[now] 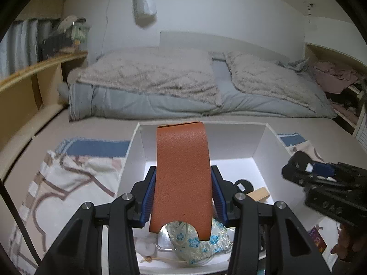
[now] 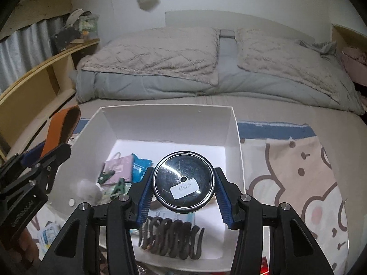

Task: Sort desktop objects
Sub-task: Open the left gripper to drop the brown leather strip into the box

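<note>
Over the white box, you hold one item in each gripper.

Nearest you, your right gripper (image 2: 183, 191) clamps a round black compact mirror (image 2: 183, 181) by its rim, above the dark hair claw (image 2: 170, 238) on the floor of the white box (image 2: 234, 137). Your left gripper (image 1: 182, 197) pinches an orange leather case (image 1: 182, 171), its long axis running away from you, above the floral pouch (image 1: 197, 243). Both hang directly over the box, so each release point lies straight below. Beyond lies the bed (image 2: 183, 68).
</note>
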A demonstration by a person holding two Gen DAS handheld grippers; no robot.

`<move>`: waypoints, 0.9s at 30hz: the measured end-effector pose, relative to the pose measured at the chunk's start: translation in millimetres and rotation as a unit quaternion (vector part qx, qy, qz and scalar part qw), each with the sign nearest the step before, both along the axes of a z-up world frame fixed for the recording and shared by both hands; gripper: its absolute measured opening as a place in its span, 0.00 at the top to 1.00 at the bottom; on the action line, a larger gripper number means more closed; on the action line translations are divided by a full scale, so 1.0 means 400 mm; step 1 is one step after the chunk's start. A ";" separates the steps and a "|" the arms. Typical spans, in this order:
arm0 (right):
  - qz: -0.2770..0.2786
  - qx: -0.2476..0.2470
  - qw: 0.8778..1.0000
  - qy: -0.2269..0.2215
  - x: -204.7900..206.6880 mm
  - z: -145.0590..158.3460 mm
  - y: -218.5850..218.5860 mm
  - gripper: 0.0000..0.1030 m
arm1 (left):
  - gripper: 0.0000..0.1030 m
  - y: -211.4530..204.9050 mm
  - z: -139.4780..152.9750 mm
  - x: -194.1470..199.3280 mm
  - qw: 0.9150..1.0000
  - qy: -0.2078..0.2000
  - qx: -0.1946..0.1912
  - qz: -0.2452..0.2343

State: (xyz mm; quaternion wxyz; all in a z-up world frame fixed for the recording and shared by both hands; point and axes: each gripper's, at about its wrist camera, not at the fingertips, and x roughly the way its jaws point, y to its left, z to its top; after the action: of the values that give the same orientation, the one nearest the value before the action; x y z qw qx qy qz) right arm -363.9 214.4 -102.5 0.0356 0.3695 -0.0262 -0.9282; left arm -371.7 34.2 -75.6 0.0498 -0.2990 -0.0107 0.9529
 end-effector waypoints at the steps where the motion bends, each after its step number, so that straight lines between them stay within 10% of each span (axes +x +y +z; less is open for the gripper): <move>1: -0.002 -0.002 1.000 -0.002 -0.004 -0.004 0.003 0.51 | 0.57 0.004 -0.010 -0.007 1.000 -0.006 0.002 0.001; 22: -0.007 -0.004 0.999 -0.034 -0.065 -0.052 -0.015 0.51 | 0.57 0.028 -0.075 -0.076 1.000 -0.022 -0.012 0.004; 27: -0.005 -0.006 0.999 -0.037 -0.072 -0.059 -0.030 0.51 | 0.35 0.001 -0.081 -0.074 1.000 -0.018 -0.011 0.018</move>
State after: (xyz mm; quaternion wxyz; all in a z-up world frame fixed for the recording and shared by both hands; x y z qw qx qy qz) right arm -392.6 202.4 -126.0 0.0318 0.4029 -0.0347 -0.9140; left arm -401.3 34.4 -107.9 0.0290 -0.3159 -0.0070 0.9483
